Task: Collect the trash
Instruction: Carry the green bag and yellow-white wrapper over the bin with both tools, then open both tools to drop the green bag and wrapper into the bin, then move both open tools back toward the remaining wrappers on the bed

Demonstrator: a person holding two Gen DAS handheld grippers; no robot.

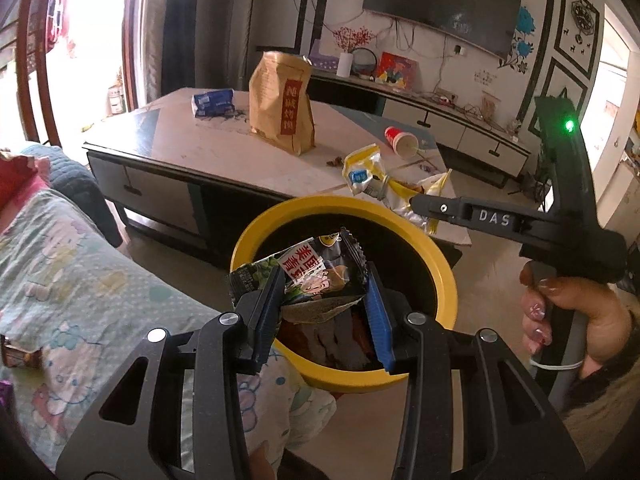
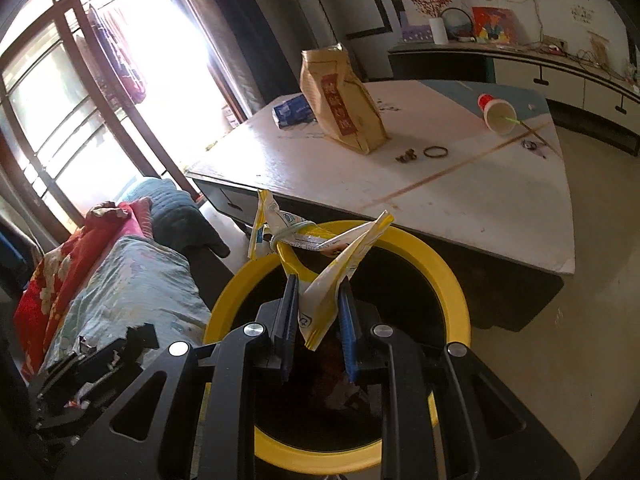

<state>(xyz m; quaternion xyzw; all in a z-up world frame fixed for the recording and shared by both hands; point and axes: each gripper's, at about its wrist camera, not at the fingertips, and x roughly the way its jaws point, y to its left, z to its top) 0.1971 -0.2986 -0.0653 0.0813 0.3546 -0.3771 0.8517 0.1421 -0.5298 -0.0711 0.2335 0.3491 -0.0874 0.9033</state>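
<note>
trash bin (image 1: pixel 442 264) – yellow rim, dark inside – sits on the floor between the sofa and the bench (image 1: pixel 224 152), directly under both grippers.

left gripper (image 1: pixel 326 280): jaws partly closed on a dark printed snack wrapper (image 1: pixel 320 270), pinched at its lower part, the rest standing up above the fingers. it hangs over the near-left part of the bin mouth, inside the rim line. straight drop looks clean.

right gripper (image 2: pixel 318 300): jaws narrow, clamped on a yellow-and-white wrapper (image 2: pixel 320 252). the wrapper is long and crumpled, tied round with a band – its long axis runs sideways across the gripper, one end over the far rim, the other end poking out past the left rim toward the sofa. in the left wrist view the right gripper's fingertip (image 1: pixel 420 202) comes in from the right over the far rim, with that wrapper at its tip.

key relation: bin is straight below, so release is the move, not reach. the left load is the more centred. the right one risks hanging up on the rim or falling outside – i'd shift it toward the bin centre first.

still on the bench: brown paper bag (image 2: pixel 344 100) upright, tipped red paper cup (image 2: pixel 498 114), blue tissue pack (image 2: pixel 290 112), small crumbs. the right gripper looks nearer the cup.
</note>
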